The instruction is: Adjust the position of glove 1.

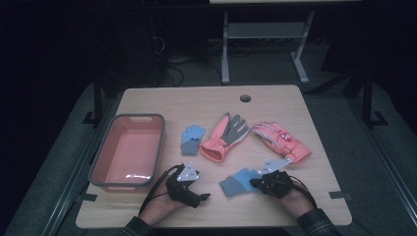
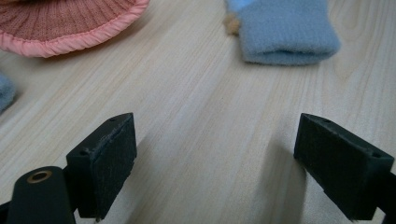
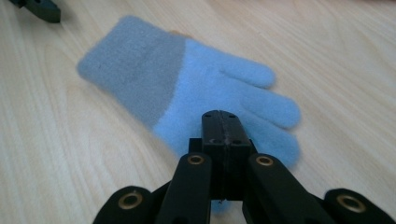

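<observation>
Four gloves lie on the desk [image 1: 275, 101]: two small blue ones, the far one [image 1: 192, 139] beside a pink-and-grey glove [image 1: 225, 136] and the near one [image 1: 239, 181] at the front, plus a pink ski glove [image 1: 281, 140] whose white markings are too small to read; one pink bin [image 1: 128, 150] sits at the left. The left gripper [image 1: 202, 197] rests low with its fingers [image 2: 107, 163] wide apart over bare wood. The right gripper [image 3: 223, 140] has its fingers pressed together over the near blue glove's edge, though whether they pinch the fabric cannot be told.
</observation>
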